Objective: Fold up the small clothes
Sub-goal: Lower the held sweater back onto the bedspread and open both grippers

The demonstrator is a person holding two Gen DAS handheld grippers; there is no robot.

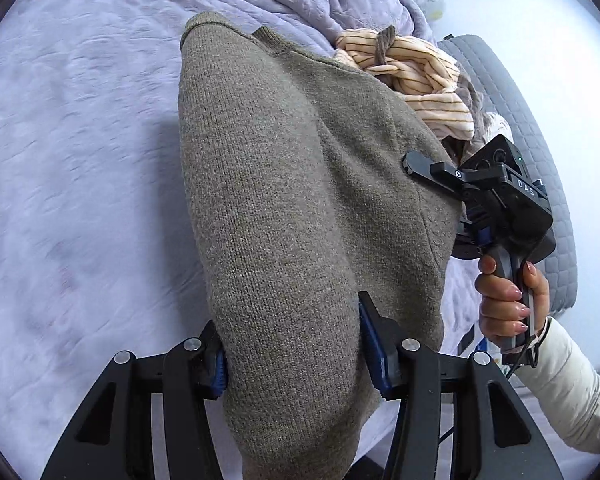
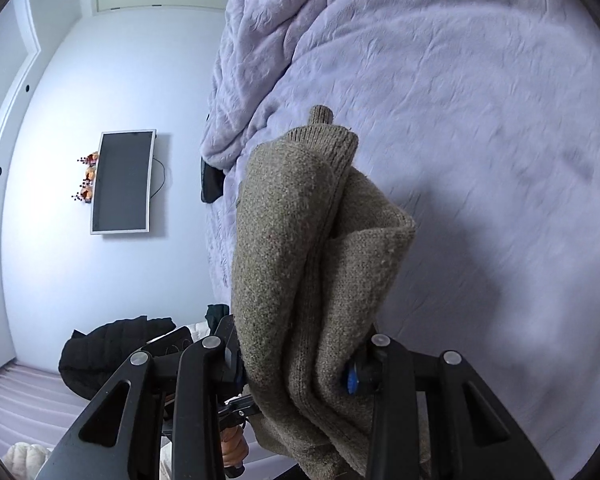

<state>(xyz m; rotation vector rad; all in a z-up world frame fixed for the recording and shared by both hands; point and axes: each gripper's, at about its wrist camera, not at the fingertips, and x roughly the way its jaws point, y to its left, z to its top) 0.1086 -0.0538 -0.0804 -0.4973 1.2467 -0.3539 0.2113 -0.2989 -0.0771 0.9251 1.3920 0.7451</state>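
Observation:
A grey-brown knit sweater hangs in the air above a lilac bedspread, held by both grippers. My left gripper is shut on its near edge, the knit bunched between the blue pads. My right gripper grips the sweater's right edge in the left wrist view. In the right wrist view the right gripper is shut on bunched folds of the sweater, whose ribbed cuff points away over the bed.
A heap of cream striped clothes lies on the bed behind the sweater. A grey quilted cushion is at the right. A rumpled lilac blanket, a wall-mounted screen and a black jacket show in the right wrist view.

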